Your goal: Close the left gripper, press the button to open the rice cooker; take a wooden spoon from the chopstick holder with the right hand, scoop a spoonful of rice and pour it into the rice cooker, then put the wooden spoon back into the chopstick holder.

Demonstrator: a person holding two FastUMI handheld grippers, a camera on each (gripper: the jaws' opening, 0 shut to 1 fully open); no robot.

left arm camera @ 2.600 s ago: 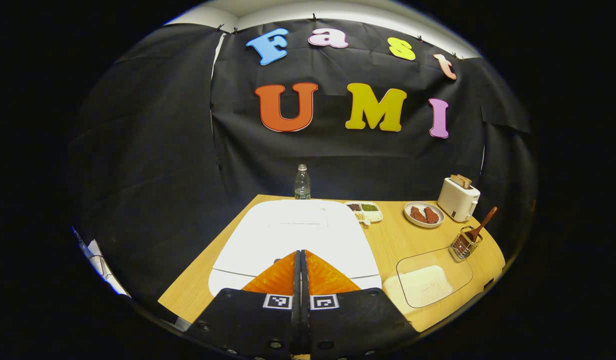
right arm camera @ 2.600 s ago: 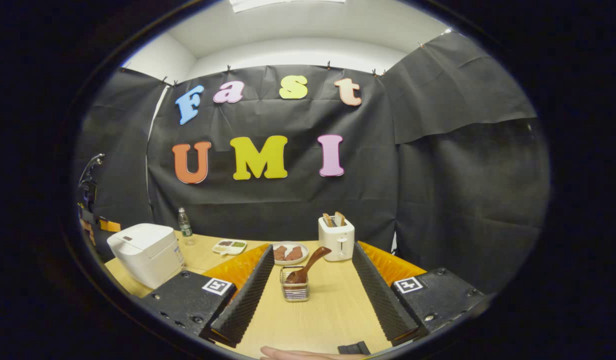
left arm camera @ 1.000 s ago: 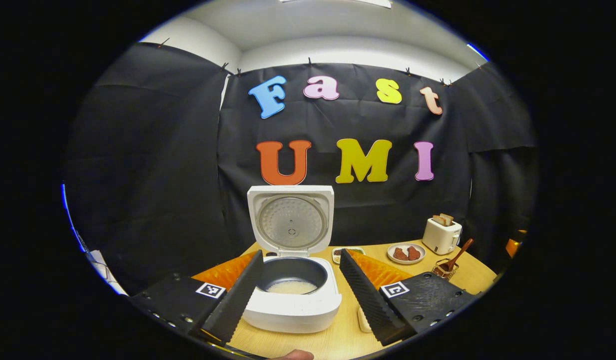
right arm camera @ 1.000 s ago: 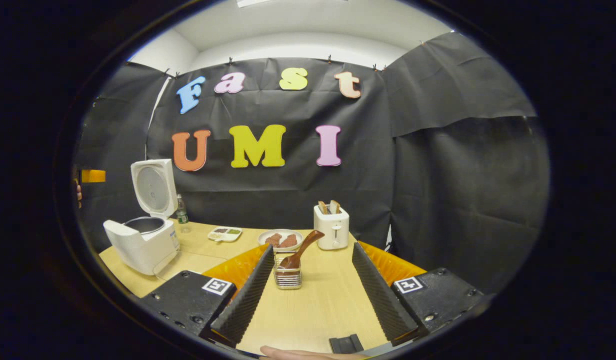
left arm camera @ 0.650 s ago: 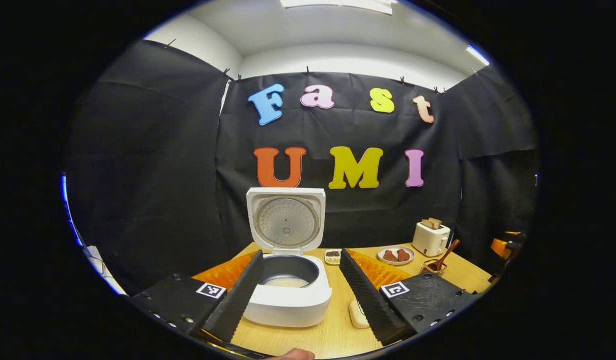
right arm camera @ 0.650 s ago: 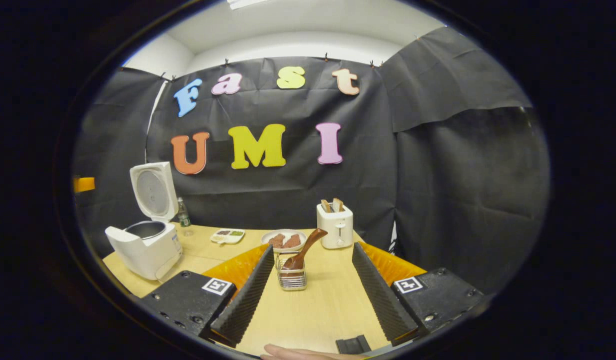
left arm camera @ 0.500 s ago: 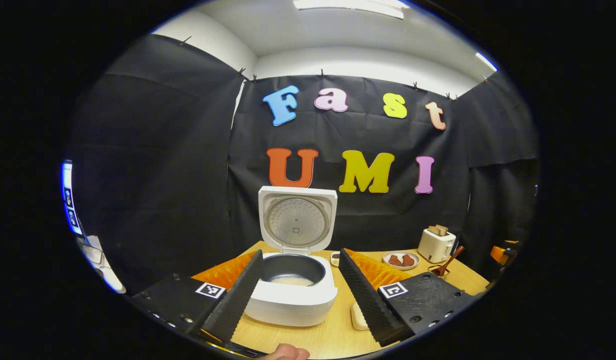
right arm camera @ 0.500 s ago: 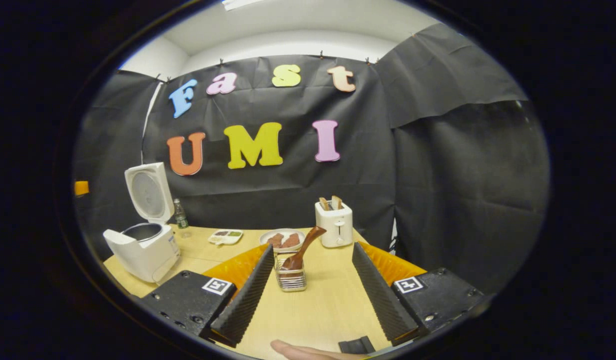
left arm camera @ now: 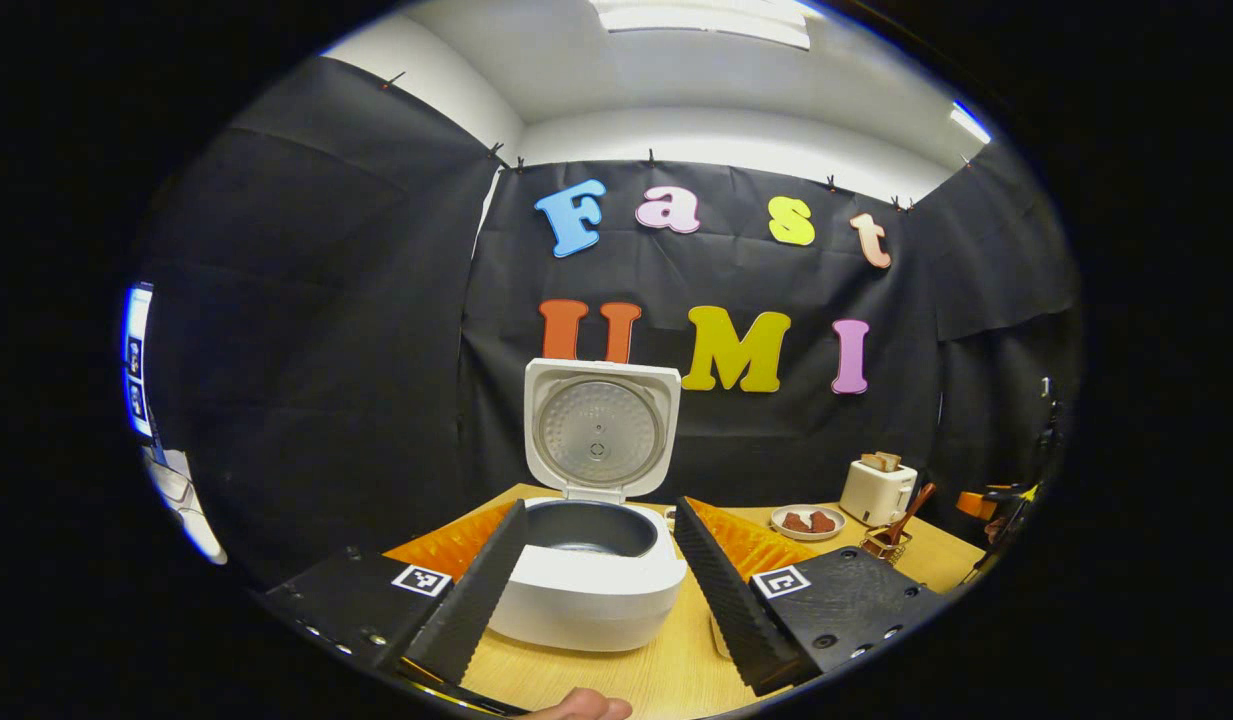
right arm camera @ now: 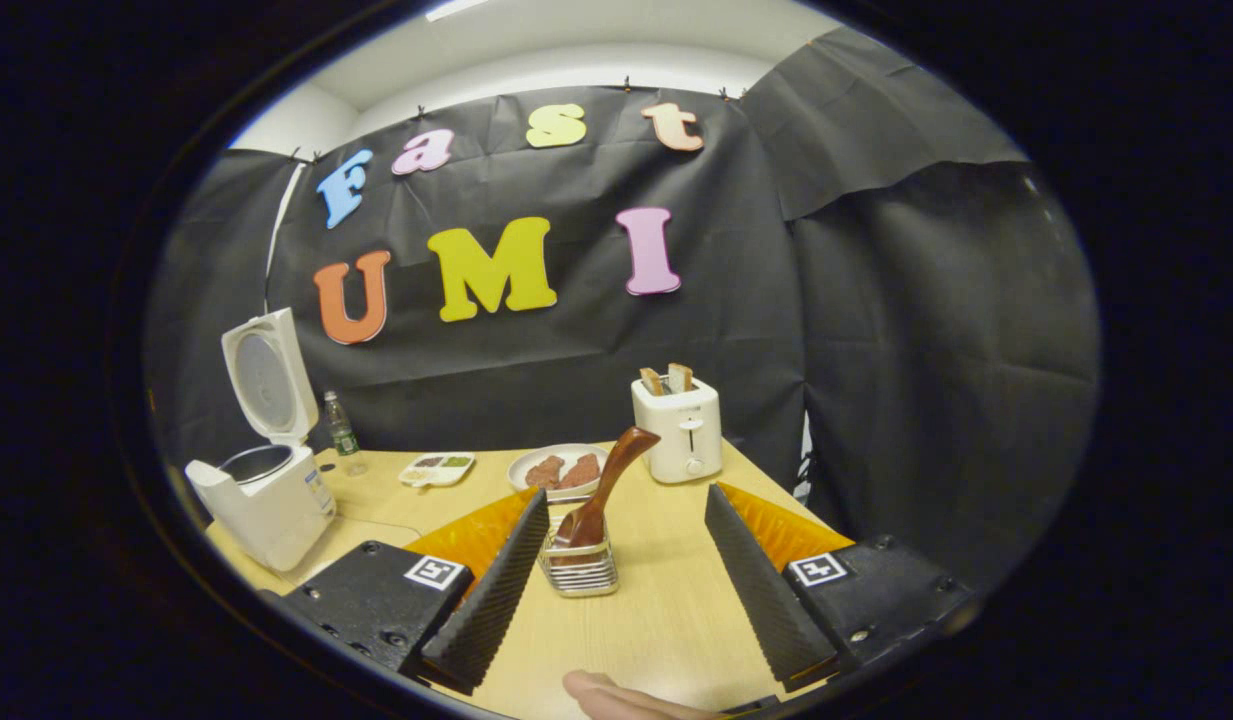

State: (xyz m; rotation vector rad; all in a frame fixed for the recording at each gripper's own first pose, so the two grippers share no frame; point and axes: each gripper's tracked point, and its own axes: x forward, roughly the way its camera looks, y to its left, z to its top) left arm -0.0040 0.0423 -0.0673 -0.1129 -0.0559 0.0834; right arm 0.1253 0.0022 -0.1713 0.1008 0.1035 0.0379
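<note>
Lid of the white rice cooker stands open — next, the right gripper, jaws apart like the left gripper's, must close on the brown wooden spoon in the wire chopstick holder.

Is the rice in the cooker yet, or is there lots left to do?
Not yet. Done: the cooker lid stands open. In hand: the right gripper, open, faces the spoon, which sits in its holder untouched. The left gripper is open by the cooker. Left: grab the spoon, scoop rice, pour it in, put the spoon back.
</note>
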